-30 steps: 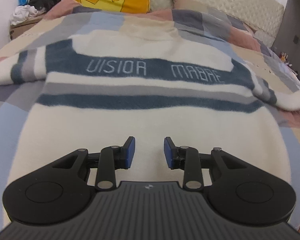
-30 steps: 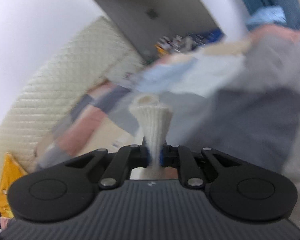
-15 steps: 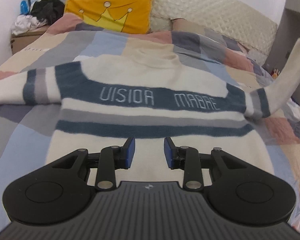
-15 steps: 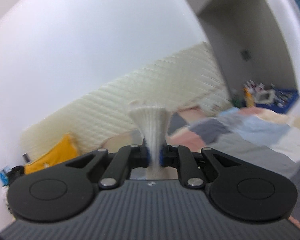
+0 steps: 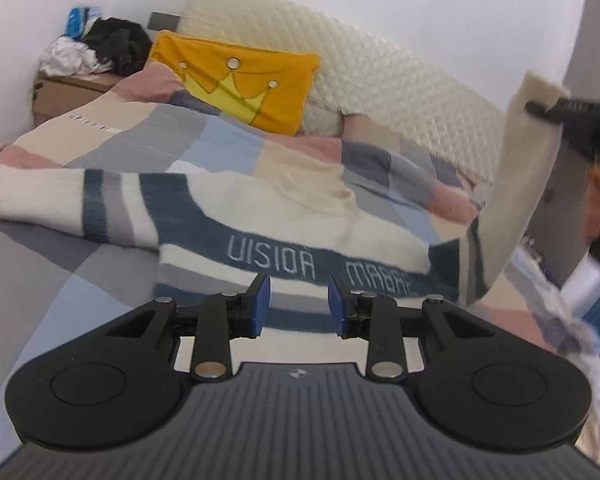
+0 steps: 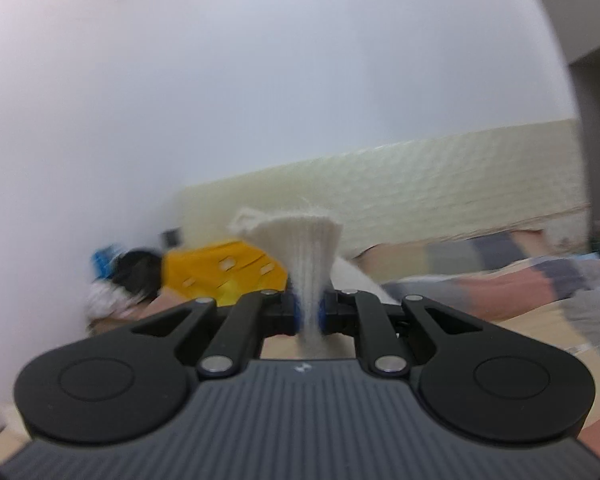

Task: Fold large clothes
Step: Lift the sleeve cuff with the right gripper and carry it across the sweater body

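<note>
Left wrist view: the sweater point(image 5: 292, 216) lies face up on the bed point(image 5: 60, 280), its collar toward the yellow pillow point(image 5: 236, 80) and its striped chest band nearest the camera. One sleeve point(image 5: 40, 192) lies flat on the quilt, stretched out to the pillow's left. The other sleeve point(image 5: 516, 184) stands lifted off the bed on the far side from that, pulled up by its cuff.

Left gripper point(image 5: 298, 306): fingers point(image 5: 260, 300) partly open, nothing between them, hovering above the sweater's lower body, not touching it as far as I can tell.

Right gripper point(image 6: 309, 312): fingers point(image 6: 296, 312) closed tight on the ribbed cuff point(image 6: 300, 240), which fans out beyond the pads. Background blurred.

Handling, judged from the frames:
- Thick fuzzy knit; soft, no stiffness. The lifted sleeve hangs in a slack curve from the cuff down to the shoulder, so it will drape wherever it is laid.
- Likely moderate weight for a garment; the body should stay put on the quilt while one sleeve is carried.
- Knit stretches, so a hard pull at the cuff could drag the shoulder and skew the body.
- Surface is grippy, not slippery; slipping from the pads is unlikely.

Where to hold: the ribbed cuff is a good point, dense and narrow. For the body, the hem corners or shoulder seams look best, pinching both layers together.
</note>
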{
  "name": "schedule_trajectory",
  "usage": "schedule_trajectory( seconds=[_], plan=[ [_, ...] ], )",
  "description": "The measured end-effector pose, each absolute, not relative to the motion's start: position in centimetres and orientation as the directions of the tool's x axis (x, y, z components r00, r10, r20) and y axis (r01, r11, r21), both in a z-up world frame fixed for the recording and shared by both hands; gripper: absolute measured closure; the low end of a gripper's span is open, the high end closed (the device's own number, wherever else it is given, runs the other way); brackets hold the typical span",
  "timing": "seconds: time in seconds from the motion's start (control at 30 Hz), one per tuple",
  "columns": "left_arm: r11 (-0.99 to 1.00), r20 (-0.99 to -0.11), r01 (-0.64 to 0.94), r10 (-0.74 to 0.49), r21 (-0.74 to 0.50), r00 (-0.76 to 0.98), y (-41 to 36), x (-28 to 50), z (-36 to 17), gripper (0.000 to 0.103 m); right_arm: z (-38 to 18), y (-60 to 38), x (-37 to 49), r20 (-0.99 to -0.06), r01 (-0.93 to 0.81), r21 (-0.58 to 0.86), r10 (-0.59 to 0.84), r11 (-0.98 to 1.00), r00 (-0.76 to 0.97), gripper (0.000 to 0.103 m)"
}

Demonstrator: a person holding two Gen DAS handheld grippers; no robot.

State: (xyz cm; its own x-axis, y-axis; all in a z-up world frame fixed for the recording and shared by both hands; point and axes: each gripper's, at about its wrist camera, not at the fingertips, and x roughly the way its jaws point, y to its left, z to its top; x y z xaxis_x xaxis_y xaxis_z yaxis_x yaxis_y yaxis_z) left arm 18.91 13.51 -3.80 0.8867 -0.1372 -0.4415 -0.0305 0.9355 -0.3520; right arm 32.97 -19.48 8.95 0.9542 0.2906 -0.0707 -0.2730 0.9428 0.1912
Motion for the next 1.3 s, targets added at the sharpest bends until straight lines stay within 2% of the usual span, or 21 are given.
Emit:
schedule_trajectory(
  seconds=[0.2,0.57,0.73,0.93,1.0,1.03,1.07,1.1,1.13,1.17,1.3],
  plan=[
    [0.885,-0.402,-0.077,-0.13,-0.458,0.906,17.8,17.7,-3.4,0.066,4.4,-12.1,31.1,-0.127,-0.395,0.185,0.421,0.9,0.898,0.091],
    [0.826,-0.452,-0.176,-0.104,-0.535,0.886,22.3,18.1,-5.7,0.065,-7.7,-0.9,28.6,-0.379,-0.489,0.161,0.511,0.858,0.772,0.091],
    [0.858,-0.505,-0.216,-0.058,-0.465,0.861,21.9,19.4,-6.6,0.061,-10.5,0.7,27.2,-0.446,-0.511,0.161,0.524,0.845,0.725,0.09],
    [0.861,-0.535,-0.21,-0.083,-0.463,0.841,20.9,21.0,-7.8,0.061,-13.3,0.4,25.9,-0.475,-0.52,0.198,0.546,0.831,0.691,0.088],
    [0.873,-0.545,-0.214,-0.069,-0.438,0.836,20.3,21.3,-8.0,0.061,-13.6,0.4,26.1,-0.494,-0.512,0.22,0.547,0.831,0.676,0.083],
    [0.876,-0.547,-0.212,-0.068,-0.433,0.834,19.9,21.3,-8.0,0.061,-13.6,0.4,26.3,-0.502,-0.507,0.231,0.548,0.831,0.669,0.074],
    [0.88,-0.544,-0.197,-0.079,-0.432,0.836,19.6,21.4,-8.1,0.061,-13.6,0.2,26.2,-0.507,-0.507,0.256,0.561,0.823,0.654,0.06],
    [0.886,-0.54,-0.18,-0.09,-0.427,0.837,19.1,21.4,-8.0,0.061,-13.7,-0.1,25.9,-0.509,-0.505,0.289,0.578,0.813,0.638,0.051],
    [0.892,-0.54,-0.172,-0.091,-0.417,0.836,18.5,21.4,-8.1,0.061,-13.9,-0.3,25.6,-0.513,-0.502,0.314,0.589,0.806,0.624,0.038],
    [0.896,-0.539,-0.167,-0.091,-0.411,0.838,18.1,21.5,-8.1,0.061,-13.9,-0.5,25.1,-0.52,-0.5,0.325,0.594,0.802,0.614,0.034],
    [0.903,-0.525,-0.13,-0.116,-0.41,0.843,16.6,21.7,-8.2,0.061,-13.5,-1.3,23.1,-0.532,-0.501,0.345,0.605,0.794,0.592,0.035]
  ],
)
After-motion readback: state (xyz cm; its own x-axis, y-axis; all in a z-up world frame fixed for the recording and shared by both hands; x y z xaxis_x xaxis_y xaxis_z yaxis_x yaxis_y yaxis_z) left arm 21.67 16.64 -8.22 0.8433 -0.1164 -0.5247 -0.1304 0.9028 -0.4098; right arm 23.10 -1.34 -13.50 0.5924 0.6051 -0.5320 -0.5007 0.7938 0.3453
